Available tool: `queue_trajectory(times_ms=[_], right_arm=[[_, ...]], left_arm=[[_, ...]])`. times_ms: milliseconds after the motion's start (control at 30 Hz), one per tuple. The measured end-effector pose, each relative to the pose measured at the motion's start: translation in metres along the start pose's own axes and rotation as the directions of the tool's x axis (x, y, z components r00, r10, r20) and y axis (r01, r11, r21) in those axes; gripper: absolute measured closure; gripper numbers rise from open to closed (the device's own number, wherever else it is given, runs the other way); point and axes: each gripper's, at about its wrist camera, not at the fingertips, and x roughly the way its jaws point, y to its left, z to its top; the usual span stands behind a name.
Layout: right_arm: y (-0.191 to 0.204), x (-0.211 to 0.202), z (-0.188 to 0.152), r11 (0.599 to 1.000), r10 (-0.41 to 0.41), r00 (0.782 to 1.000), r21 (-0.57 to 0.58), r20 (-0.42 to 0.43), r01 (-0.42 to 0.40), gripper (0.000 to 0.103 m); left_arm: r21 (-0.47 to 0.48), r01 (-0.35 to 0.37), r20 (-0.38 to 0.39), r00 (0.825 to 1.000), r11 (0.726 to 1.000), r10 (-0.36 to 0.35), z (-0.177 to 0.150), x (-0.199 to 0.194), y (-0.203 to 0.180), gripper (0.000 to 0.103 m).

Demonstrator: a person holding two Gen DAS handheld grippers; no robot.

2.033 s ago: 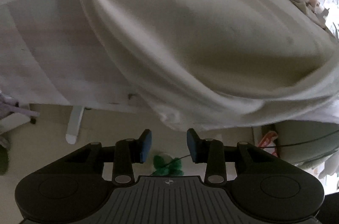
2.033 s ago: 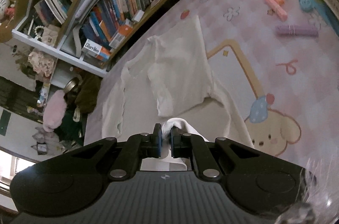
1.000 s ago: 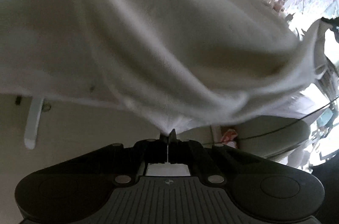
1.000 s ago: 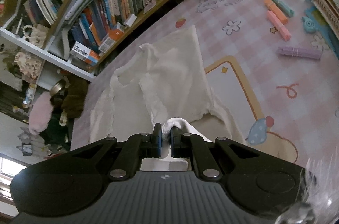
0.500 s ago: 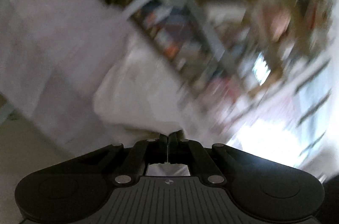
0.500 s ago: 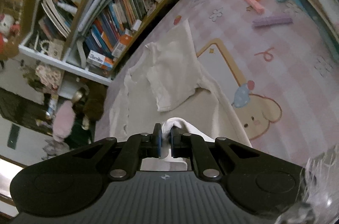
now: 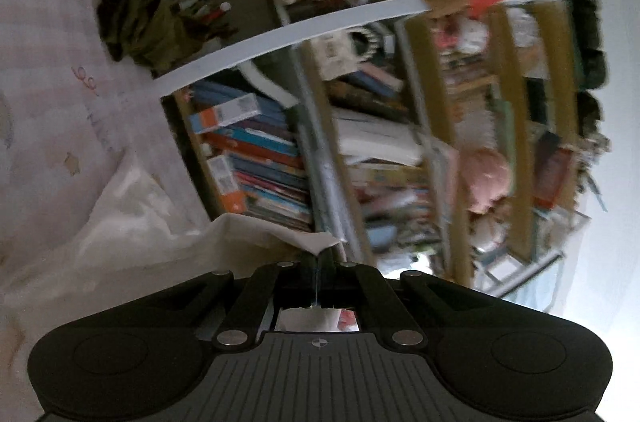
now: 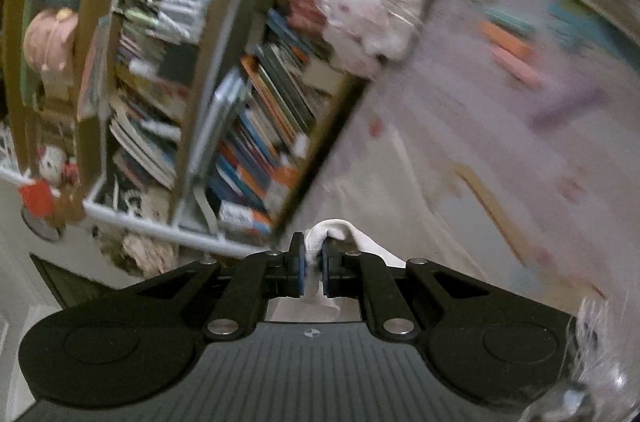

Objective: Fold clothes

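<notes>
I have the left gripper [image 7: 318, 262] pinched on a corner of the soft cream cotton garment [image 7: 168, 246], which trails to lower left. Right gripper [image 8: 313, 264] is clamped on a bunched fold, frame centre. Light, limp, non-slippery fabric; hem corners look best for holding.

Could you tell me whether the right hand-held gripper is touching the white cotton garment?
Touching. The right wrist view shows the right hand-held gripper shut on a bunched fold of the white cotton garment.
</notes>
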Motion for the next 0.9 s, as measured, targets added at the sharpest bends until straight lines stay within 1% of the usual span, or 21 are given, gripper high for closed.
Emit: queue_trajectory(times_ms=[67,100,233,300,367,433,533,567,600,633,700,733,767,800,900], right_arm=[[0.009,0.032,0.011,1.0,0.008,1.0,-0.007,0.009,-0.007,0.096],[0.012,0.048,0.017,1.0,-0.006,1.0,-0.018,0.01,0.006,0.096],[0.015,0.108,0.038,0.996,-0.076,0.997,-0.038,0.007,0.076,0.096],[0.013,0.137,0.048,0.992,-0.122,0.992,-0.041,0.01,0.123,0.096],[0.01,0.163,0.056,0.985,-0.169,0.985,-0.044,0.018,0.17,0.096],[0.001,0.184,0.061,0.971,-0.232,0.973,-0.045,0.016,0.233,0.096],[-0.015,0.208,0.065,0.941,-0.335,0.942,-0.042,0.004,0.335,0.096],[-0.021,0.212,0.065,0.934,-0.356,0.934,-0.036,-0.001,0.356,0.096],[-0.027,0.215,0.064,0.927,-0.374,0.927,-0.031,-0.005,0.374,0.096],[-0.032,0.219,0.064,0.92,-0.391,0.92,-0.025,-0.01,0.391,0.091],[-0.038,0.221,0.064,0.916,-0.4,0.916,-0.014,-0.02,0.4,0.087],[-0.039,0.221,0.064,0.919,-0.393,0.919,-0.019,-0.031,0.393,0.081],[-0.04,0.221,0.064,0.923,-0.385,0.922,-0.024,-0.043,0.384,0.076],[-0.039,0.222,0.063,0.924,-0.381,0.923,-0.036,-0.059,0.38,0.068],[-0.037,0.228,0.061,0.927,-0.374,0.921,-0.072,-0.113,0.368,0.066]], left_arm=[[-0.019,-0.051,-0.001,0.999,0.999,0.051,0.016,0.026,0.014,0.103],[-0.035,-0.075,-0.001,0.997,0.997,0.075,0.023,0.04,0.022,0.103],[-0.092,-0.165,-0.037,0.986,0.982,0.163,0.041,0.095,0.054,0.103],[-0.085,-0.212,-0.075,0.976,0.974,0.205,0.046,0.124,0.067,0.103],[-0.067,-0.275,-0.114,0.957,0.959,0.267,0.048,0.15,0.078,0.103],[-0.075,-0.335,-0.163,0.933,0.939,0.32,0.05,0.167,0.094,0.103],[-0.083,-0.414,-0.236,0.892,0.906,0.386,0.051,0.189,0.117,0.103],[-0.072,-0.438,-0.254,0.877,0.896,0.409,0.051,0.192,0.121,0.103],[-0.056,-0.452,-0.271,0.865,0.89,0.422,0.052,0.193,0.123,0.101],[-0.042,-0.453,-0.287,0.859,0.891,0.423,0.054,0.194,0.123,0.098],[-0.01,-0.448,-0.321,0.848,0.894,0.422,0.058,0.193,0.119,0.083],[0.013,-0.447,-0.335,0.841,0.895,0.425,0.06,0.193,0.116,0.077],[0.039,-0.445,-0.347,0.833,0.895,0.43,0.061,0.193,0.112,0.062],[0.065,-0.443,-0.359,0.826,0.894,0.435,0.062,0.193,0.108,0.05],[0.119,-0.446,-0.42,0.787,0.887,0.452,0.059,0.201,0.102,0.049]])
